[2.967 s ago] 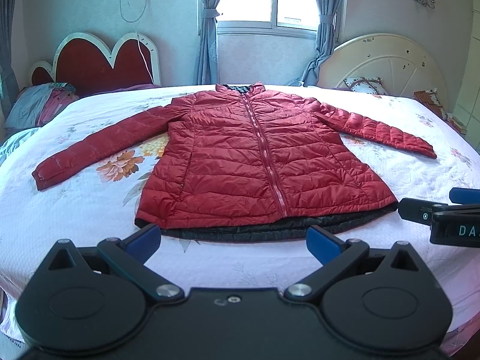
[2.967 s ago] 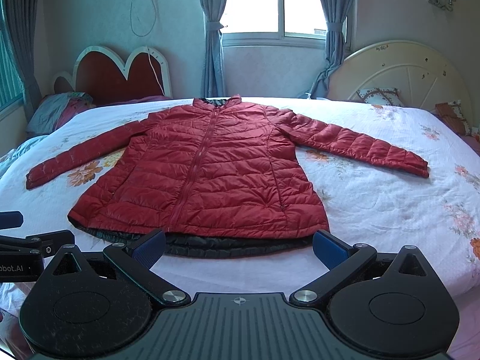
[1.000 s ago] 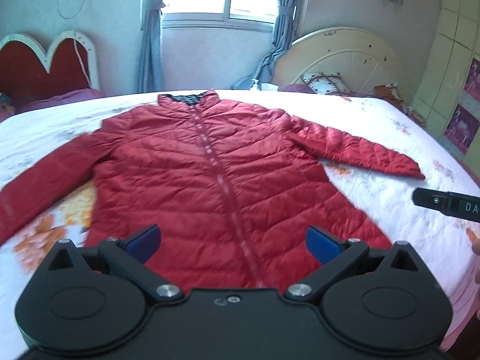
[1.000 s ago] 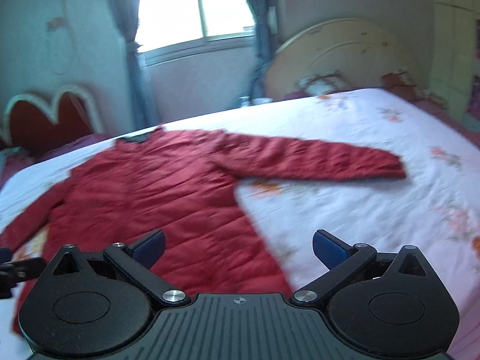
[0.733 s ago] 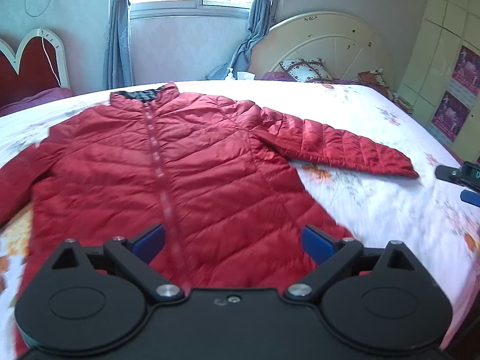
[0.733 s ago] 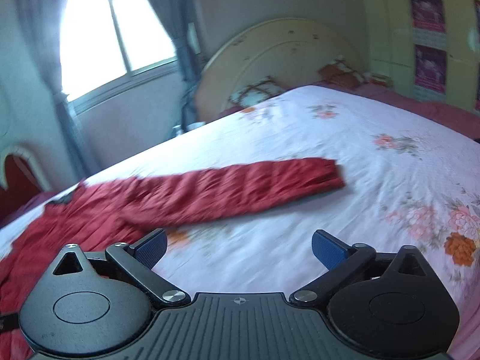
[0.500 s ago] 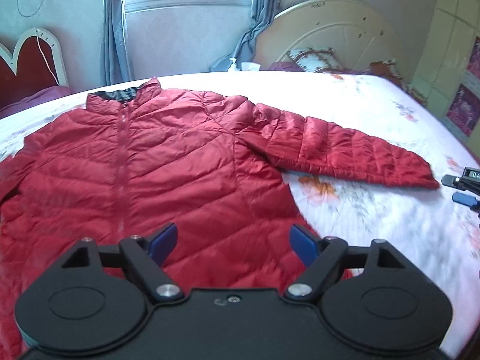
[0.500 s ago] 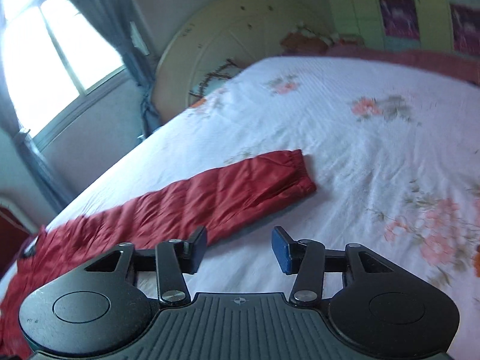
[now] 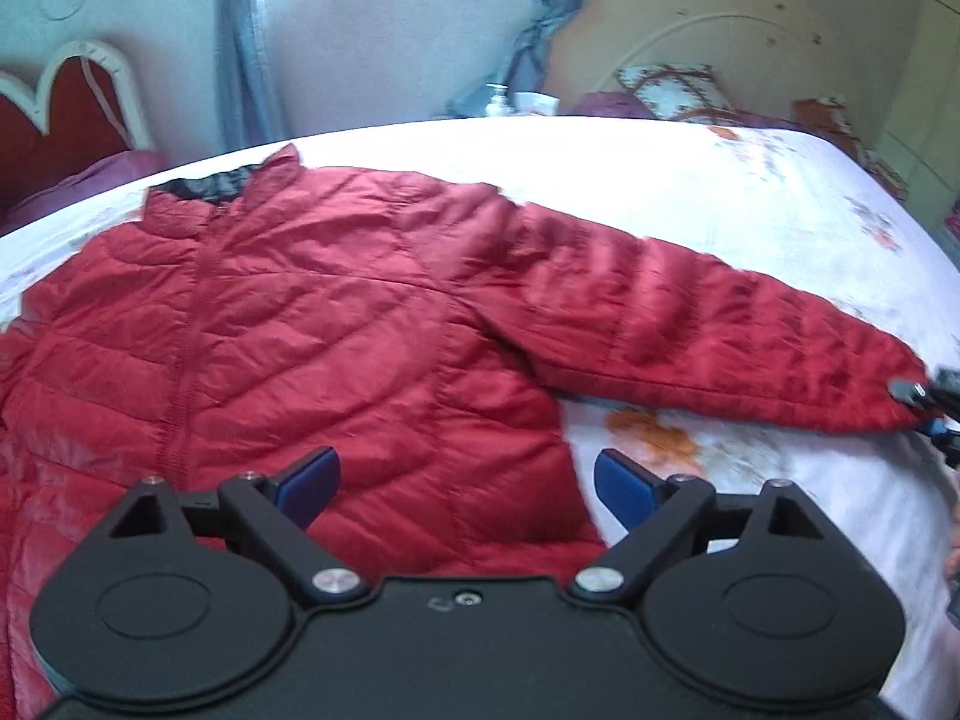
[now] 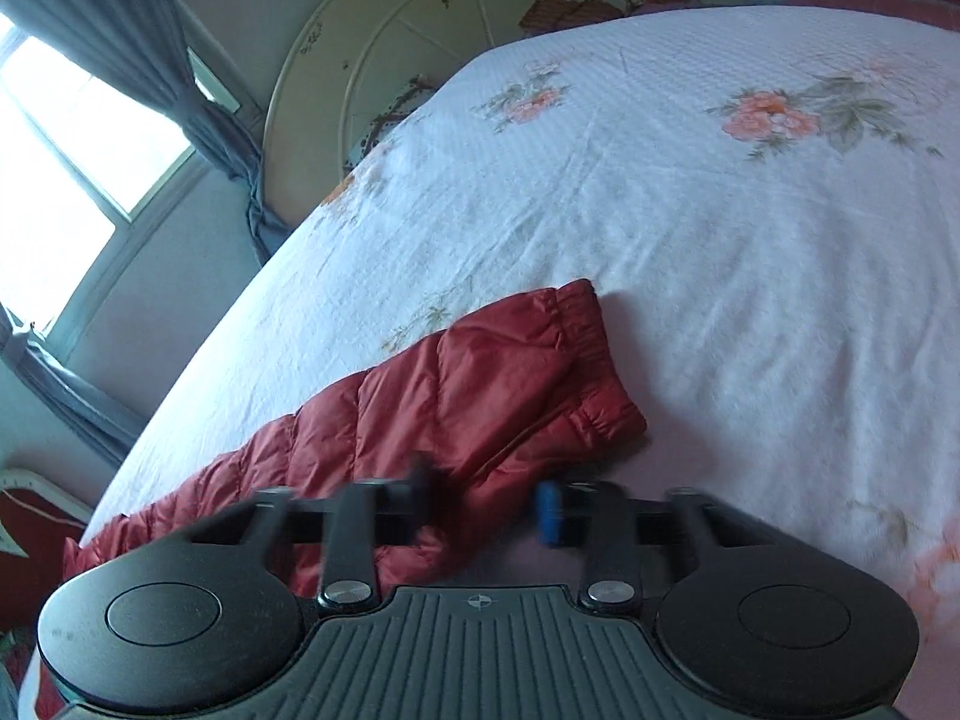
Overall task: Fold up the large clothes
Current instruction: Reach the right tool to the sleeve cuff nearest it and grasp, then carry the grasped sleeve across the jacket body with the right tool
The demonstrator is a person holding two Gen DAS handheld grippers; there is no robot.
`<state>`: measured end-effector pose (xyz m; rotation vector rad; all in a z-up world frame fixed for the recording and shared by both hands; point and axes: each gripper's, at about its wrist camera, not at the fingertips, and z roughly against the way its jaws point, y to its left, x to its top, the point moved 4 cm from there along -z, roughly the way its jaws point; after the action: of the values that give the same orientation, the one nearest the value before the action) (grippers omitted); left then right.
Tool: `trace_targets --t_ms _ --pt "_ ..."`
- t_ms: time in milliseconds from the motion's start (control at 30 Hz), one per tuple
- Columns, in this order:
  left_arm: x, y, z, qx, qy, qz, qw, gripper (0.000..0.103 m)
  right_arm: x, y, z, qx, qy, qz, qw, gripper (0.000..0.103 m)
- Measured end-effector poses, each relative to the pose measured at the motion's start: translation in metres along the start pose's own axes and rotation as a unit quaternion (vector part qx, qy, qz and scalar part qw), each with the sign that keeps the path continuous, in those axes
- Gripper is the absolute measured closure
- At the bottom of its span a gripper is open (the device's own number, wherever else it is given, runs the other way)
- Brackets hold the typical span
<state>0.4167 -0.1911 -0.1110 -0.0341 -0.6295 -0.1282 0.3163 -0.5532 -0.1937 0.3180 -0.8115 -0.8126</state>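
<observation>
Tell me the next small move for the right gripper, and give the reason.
Probably finish closing the right gripper on the sleeve: its fingers straddle the lower edge near the cuff, blurred, with fabric between them. The jacket lies flat, unfolded, so a firm pinch comes first.

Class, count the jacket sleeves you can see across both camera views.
1. The sleeve stretches right from the jacket across the bed; the right gripper straddles its cuff edge. The other sleeve is out of frame.
</observation>
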Motion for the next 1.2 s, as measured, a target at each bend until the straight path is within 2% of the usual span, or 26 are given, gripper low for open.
trace_targets --t_ms 33,100,233,333,467,633,767,833,900,1000,1033,1067,1100,1133,1167,1200 --pt "0.002 0.007 -0.001 0.005 0.0 0.008 1.0 0.012 0.003 0.002 -0.003 0.001 0.001 0.005 1.0 0.089" --pt "0.006 0.023 -0.001 0.014 -0.004 0.022 0.9997 0.012 0.006 0.016 -0.003 0.002 -0.01 0.045 0.999 0.095" --pt "0.007 0.062 -0.001 0.031 -0.006 0.049 0.9983 0.012 0.004 0.075 0.012 0.043 -0.047 0.148 0.987 0.096" --pt "0.004 0.093 -0.002 0.029 0.0 0.057 0.9979 0.014 -0.018 0.138 0.019 0.08 -0.059 0.23 0.968 0.096" --pt "0.002 0.135 0.001 0.012 -0.011 0.074 0.9971 0.023 -0.074 0.221 0.016 0.125 -0.045 0.311 0.941 0.096" --pt "0.005 0.197 -0.004 0.005 -0.023 0.092 0.9955 0.019 -0.167 0.315 -0.001 0.161 0.008 0.394 0.905 0.096" --pt "0.002 0.246 -0.002 -0.009 -0.031 0.107 0.9937 0.017 -0.249 0.366 -0.028 0.172 0.053 0.442 0.879 0.096" --pt "-0.002 0.266 0.001 -0.017 -0.035 0.121 0.9919 0.019 -0.286 0.385 -0.042 0.171 0.071 0.458 0.869 0.096" --pt "-0.006 0.283 0.005 -0.032 -0.04 0.136 0.9893 0.021 -0.315 0.398 -0.055 0.17 0.09 0.464 0.865 0.096" --pt "-0.008 0.297 0.005 -0.053 -0.038 0.147 0.987 0.021 -0.345 0.413 -0.066 0.173 0.097 0.474 0.858 0.095" --pt "-0.008 0.298 0.003 -0.064 -0.036 0.148 0.9862 0.021 -0.352 0.417 -0.064 0.172 0.085 0.484 0.854 0.093" --pt "-0.006 0.297 0.0 -0.077 -0.033 0.149 0.9853 0.021 -0.358 0.422 -0.061 0.161 0.069 0.501 0.848 0.083" --pt "-0.005 0.295 -0.003 -0.089 -0.032 0.148 0.9845 0.02 -0.361 0.423 -0.053 0.147 0.051 0.517 0.842 0.035" --pt "-0.003 0.291 -0.006 -0.099 -0.031 0.146 0.9837 0.016 -0.359 0.422 -0.046 0.147 0.023 0.521 0.84 0.01" --pt "0.0 0.287 -0.01 -0.107 -0.032 0.145 0.9831 0.01 -0.356 0.419 -0.032 0.162 0.005 0.522 0.837 0.01" --pt "0.003 0.28 -0.014 -0.115 -0.034 0.141 0.9827 0.008 -0.351 0.415 -0.028 0.16 0.004 0.524 0.837 0.01"
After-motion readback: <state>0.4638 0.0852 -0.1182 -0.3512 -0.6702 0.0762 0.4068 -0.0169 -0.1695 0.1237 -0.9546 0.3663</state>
